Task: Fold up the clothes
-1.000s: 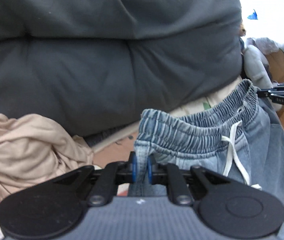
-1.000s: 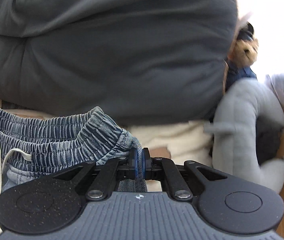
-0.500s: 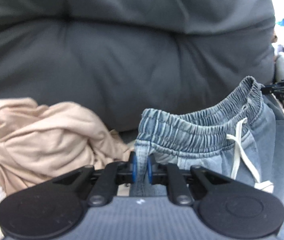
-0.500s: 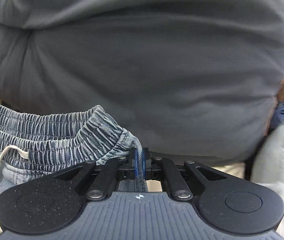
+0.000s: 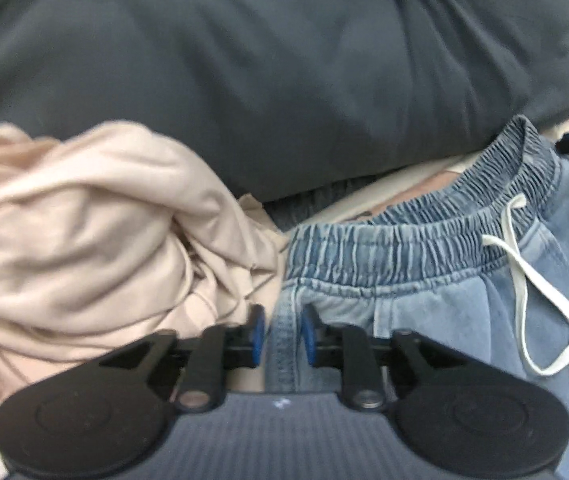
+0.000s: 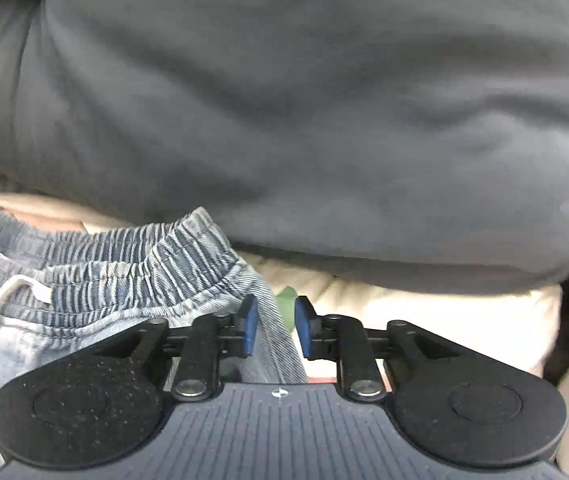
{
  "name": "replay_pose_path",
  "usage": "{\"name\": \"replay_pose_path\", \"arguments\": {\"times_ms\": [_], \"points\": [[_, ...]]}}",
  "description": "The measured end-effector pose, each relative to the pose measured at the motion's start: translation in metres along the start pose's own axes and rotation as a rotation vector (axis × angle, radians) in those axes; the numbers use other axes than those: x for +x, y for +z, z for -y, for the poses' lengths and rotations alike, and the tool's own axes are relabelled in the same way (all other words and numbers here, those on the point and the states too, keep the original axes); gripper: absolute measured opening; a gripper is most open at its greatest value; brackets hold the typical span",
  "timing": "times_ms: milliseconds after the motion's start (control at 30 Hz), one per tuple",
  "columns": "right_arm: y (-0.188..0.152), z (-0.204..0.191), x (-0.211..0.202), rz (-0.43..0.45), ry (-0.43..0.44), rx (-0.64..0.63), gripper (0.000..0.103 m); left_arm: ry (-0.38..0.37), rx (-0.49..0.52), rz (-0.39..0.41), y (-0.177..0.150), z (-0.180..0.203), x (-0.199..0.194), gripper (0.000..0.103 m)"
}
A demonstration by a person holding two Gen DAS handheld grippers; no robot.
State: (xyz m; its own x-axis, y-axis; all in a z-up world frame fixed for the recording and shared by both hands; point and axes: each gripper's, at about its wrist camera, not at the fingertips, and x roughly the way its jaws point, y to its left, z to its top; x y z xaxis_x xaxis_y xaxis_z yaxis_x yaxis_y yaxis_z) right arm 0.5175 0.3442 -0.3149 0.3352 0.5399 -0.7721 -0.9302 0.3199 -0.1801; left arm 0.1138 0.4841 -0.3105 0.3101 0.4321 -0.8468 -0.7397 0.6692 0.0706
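Denim shorts [image 5: 424, 292] with an elastic waistband lie between the two claws, the waistband stretched across from left to right. In the left wrist view, the left claw [image 5: 282, 334] has its blue pads a little apart, and the side seam of the shorts passes through the gap; the pads seem not to press the cloth, so this claw is slightly opened around the seam. In the right wrist view, the right claw [image 6: 274, 330] is also parted, with the other corner of the waistband [image 6: 188, 256] lying between and just behind its pads, touching the left pad or very near to it. A white drawstring [image 5: 532, 280] hangs loose on the front of the shorts. A crumpled beige garment [image 5: 96, 232] lies just beside the shorts on the left side, touching the left claw's arm. Behind everything rises a big dark grey duvet [image 5: 284, 72], which fills the upper part of both views. Both pictures are a little blurred.
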Motion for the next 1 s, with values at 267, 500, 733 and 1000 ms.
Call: {"name": "replay_pose_path", "arguments": {"times_ms": [267, 500, 733, 1000], "points": [[-0.061, 0.025, -0.092, 0.02, -0.021, -0.003, 0.036, -0.063, 0.097, 0.086, 0.007, 0.03, -0.042, 0.058], [-0.139, 0.073, -0.171, -0.046, -0.088, 0.111, 0.036, -0.188, 0.194, 0.119, 0.021, 0.083, -0.052, 0.058], [-0.226, 0.109, -0.251, -0.085, -0.177, 0.344, 0.036, -0.285, 0.317, 0.145, 0.041, 0.141, -0.04, 0.057], [-0.318, 0.124, -0.324, -0.162, -0.291, 0.553, 0.036, -0.368, 0.495, 0.148, 0.056, 0.212, -0.019, 0.056]]}}
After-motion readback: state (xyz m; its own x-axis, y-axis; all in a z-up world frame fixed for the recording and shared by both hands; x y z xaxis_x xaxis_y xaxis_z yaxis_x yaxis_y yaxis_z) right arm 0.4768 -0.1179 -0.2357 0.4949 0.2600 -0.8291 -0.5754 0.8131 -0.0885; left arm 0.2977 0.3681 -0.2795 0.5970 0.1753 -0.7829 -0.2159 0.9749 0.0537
